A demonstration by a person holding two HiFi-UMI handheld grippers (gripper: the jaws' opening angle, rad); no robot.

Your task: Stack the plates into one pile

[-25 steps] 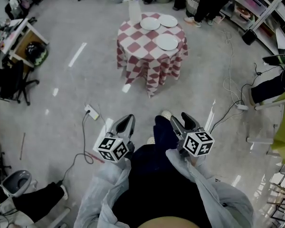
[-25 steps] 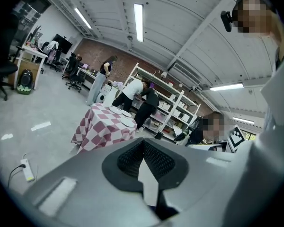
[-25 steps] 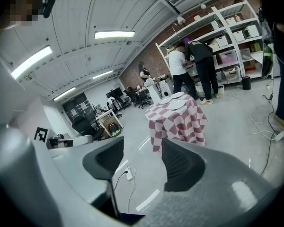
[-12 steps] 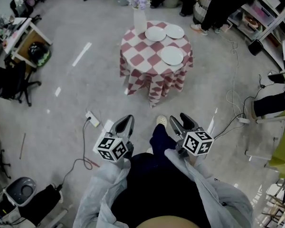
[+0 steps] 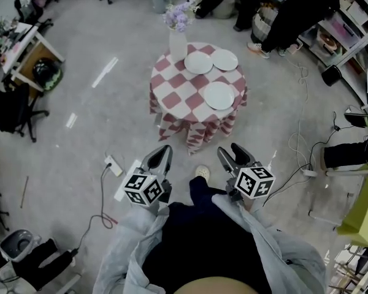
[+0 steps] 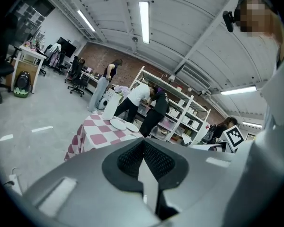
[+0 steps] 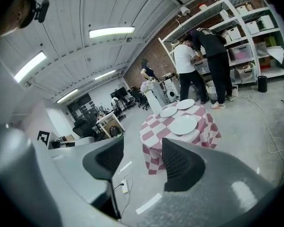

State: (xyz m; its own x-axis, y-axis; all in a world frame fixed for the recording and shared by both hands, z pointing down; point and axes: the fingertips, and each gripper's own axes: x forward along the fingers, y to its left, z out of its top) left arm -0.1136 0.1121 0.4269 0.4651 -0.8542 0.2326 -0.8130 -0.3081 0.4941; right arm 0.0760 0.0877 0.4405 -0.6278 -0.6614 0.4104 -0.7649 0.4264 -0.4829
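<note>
On table point(image 5: 172, 92) ahead, plates point(image 5: 219, 95) well apart from jaws.

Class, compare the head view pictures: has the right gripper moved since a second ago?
Yes. The right gripper has come closer to the checked table; the stretch of floor between them is shorter.

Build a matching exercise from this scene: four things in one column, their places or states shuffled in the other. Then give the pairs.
Column one
1. left gripper
2. right gripper
3. vase
4. power strip

Column two
A. lies on the floor
B. jaws apart, nothing between them
C. stands on the checked table
D. jaws together

Pairs: 1-D, 2-B, 3-C, 4-A
</note>
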